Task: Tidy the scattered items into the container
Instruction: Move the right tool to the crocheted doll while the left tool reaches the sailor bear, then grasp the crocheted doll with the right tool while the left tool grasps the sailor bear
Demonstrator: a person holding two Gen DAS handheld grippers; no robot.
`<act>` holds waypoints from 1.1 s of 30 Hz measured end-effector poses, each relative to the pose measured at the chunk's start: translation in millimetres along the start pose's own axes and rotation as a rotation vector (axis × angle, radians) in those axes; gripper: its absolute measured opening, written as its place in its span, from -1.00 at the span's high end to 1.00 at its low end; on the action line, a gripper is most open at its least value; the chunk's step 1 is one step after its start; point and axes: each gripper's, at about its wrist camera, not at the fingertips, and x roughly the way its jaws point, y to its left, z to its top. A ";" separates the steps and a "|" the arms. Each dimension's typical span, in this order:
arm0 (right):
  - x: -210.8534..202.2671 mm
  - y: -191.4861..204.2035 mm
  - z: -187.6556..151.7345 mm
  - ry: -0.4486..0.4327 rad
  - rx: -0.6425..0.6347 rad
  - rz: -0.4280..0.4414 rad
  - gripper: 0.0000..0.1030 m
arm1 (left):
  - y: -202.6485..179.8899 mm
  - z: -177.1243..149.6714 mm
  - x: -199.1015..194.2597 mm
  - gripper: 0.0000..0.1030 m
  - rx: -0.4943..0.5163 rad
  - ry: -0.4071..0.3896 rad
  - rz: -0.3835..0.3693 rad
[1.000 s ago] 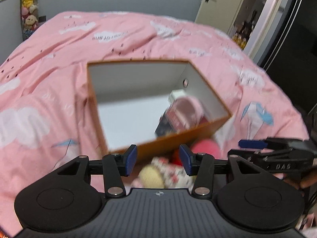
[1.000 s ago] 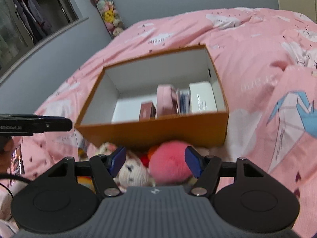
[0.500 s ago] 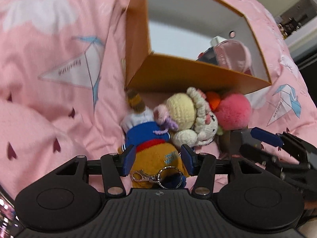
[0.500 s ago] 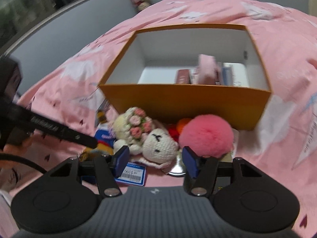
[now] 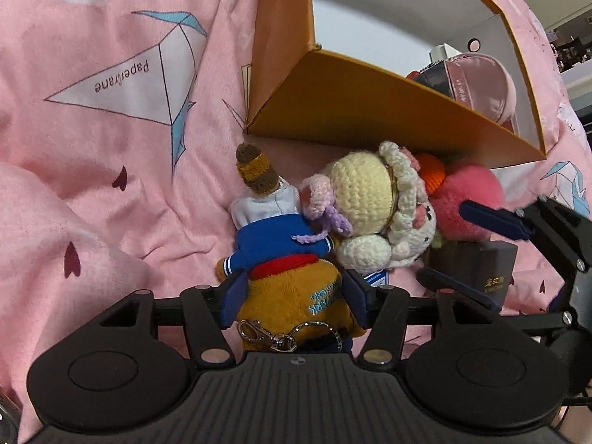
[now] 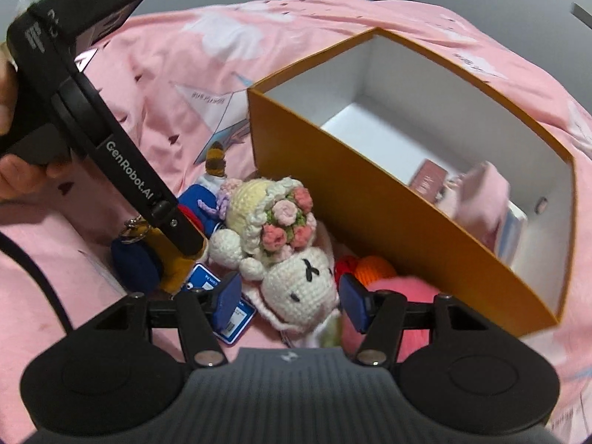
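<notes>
**Both grippers over the toy pile beside the box**

The orange box [image 6: 373, 199] sits on the pink bed [image 5: 111, 170], a pink pouch [image 5: 484, 85] already inside; toys lie in a heap against its near wall. The left gripper [image 5: 294, 288] has just been opening its jaws, which straddle the yellow plush [image 5: 292, 292] without clearly pressing it; the right gripper [image 6: 288, 299] stands with jaws open either side of the white crochet doll [image 6: 299, 285], not pinching it; a pink pompom [image 5: 466, 199] and a dark block [image 5: 473, 270] lie just beside.
</notes>
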 end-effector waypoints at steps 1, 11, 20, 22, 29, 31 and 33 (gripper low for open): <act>3.5 -0.5 1.4 0.005 -0.020 0.005 -0.20 | 0.5 -0.3 0.6 -0.27 -0.002 0.000 0.000; 38.3 0.2 11.2 0.067 -0.188 0.056 -0.28 | 0.3 -2.7 6.0 -0.27 -0.011 -0.007 0.000; 46.7 -2.1 13.3 0.070 -0.120 0.047 -0.10 | 3.2 -7.6 6.3 -0.19 0.002 -0.034 -0.011; 40.9 -2.4 12.5 0.068 -0.095 0.044 -0.03 | 5.4 -9.8 2.9 -0.14 0.002 -0.043 -0.021; 14.5 -23.7 10.5 0.077 0.173 0.164 -0.01 | 0.9 -19.8 -19.9 0.00 0.084 -0.104 -0.005; 6.6 -30.4 7.6 0.085 0.267 0.196 -0.01 | -11.3 -22.3 -26.1 0.18 0.196 -0.134 0.035; -2.2 -30.3 2.6 0.087 0.311 0.187 -0.02 | -24.0 -27.4 -32.2 0.31 0.307 -0.182 0.111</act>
